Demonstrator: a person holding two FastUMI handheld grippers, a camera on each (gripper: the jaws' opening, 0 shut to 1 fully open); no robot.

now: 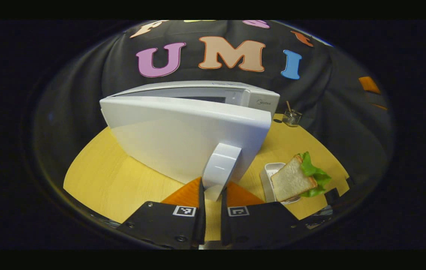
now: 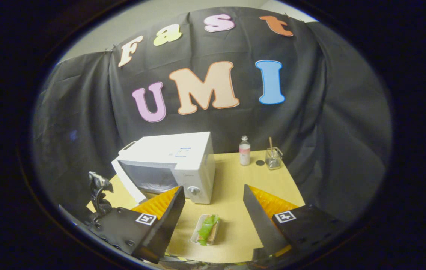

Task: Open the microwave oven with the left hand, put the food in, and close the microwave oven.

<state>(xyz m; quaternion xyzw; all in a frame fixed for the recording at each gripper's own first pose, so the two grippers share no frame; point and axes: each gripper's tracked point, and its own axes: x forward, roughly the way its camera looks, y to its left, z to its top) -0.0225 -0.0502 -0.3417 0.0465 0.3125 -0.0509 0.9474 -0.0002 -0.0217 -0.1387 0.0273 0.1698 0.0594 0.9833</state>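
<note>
- Clamped narrow, the left gripper [image 1: 213,195] has both fingers pressing the microwave door's handle [image 1: 221,168] at lower centre of the left gripper view.
- Right gripper [image 2: 213,217] hangs wide apart, holding nothing, above the sandwich [image 2: 208,228] in its small white tray [image 2: 197,233], bottom centre of the right gripper view.
- Door [image 1: 182,138] stands partly swung out from the microwave [image 2: 175,165]; I'd pull along its arc, grip firm, until the cavity is fully clear.
- Upper right, bottle [image 2: 244,150] and glass jar [image 2: 273,158] sit well apart on the table [image 2: 235,187].
- Only the half-open door blocks the food's path.
</note>
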